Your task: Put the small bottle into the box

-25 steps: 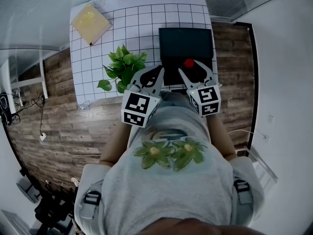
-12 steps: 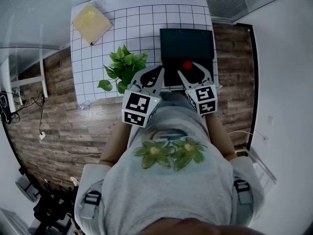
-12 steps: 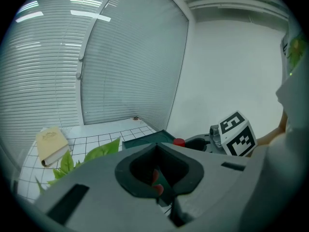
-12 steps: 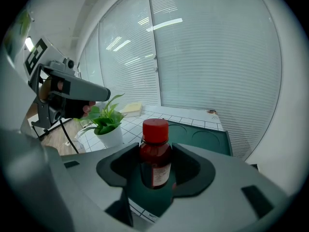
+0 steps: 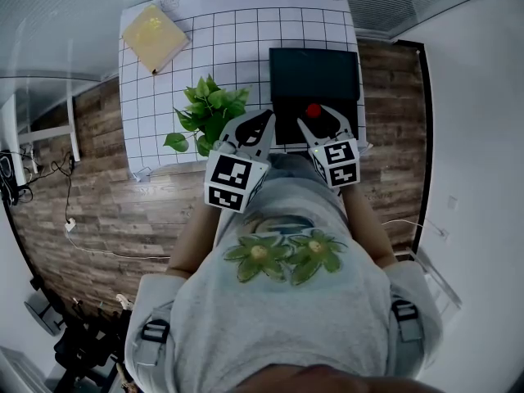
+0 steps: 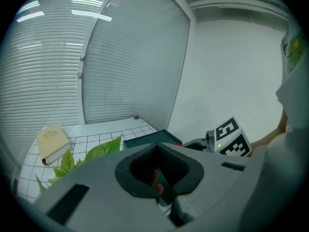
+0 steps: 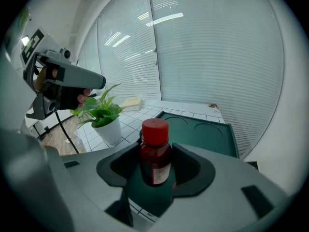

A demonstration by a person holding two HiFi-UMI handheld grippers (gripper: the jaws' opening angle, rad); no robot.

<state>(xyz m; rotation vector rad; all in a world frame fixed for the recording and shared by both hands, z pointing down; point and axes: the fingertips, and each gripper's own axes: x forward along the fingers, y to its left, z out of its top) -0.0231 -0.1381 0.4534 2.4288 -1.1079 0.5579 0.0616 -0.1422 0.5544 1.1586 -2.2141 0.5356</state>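
Observation:
A small brown bottle (image 5: 313, 110) with a red cap stands upright between the jaws of my right gripper (image 5: 319, 119), which is shut on it. In the right gripper view the bottle (image 7: 155, 151) hangs over the near edge of the dark green box (image 7: 205, 129). The box (image 5: 315, 72) lies open on the white gridded table (image 5: 237, 39). My left gripper (image 5: 252, 128) hovers just left of the box, near the plant. In its own view the left gripper (image 6: 157, 175) has its jaws touching, with nothing held.
A potted green plant (image 5: 209, 113) stands on the table's near left part, close to my left gripper. A yellow notebook (image 5: 151, 35) lies at the far left corner. Wooden floor surrounds the table. Blinds run behind it.
My right gripper with the bottle has shifted slightly left over the box's near edge. The left gripper has stayed in place.

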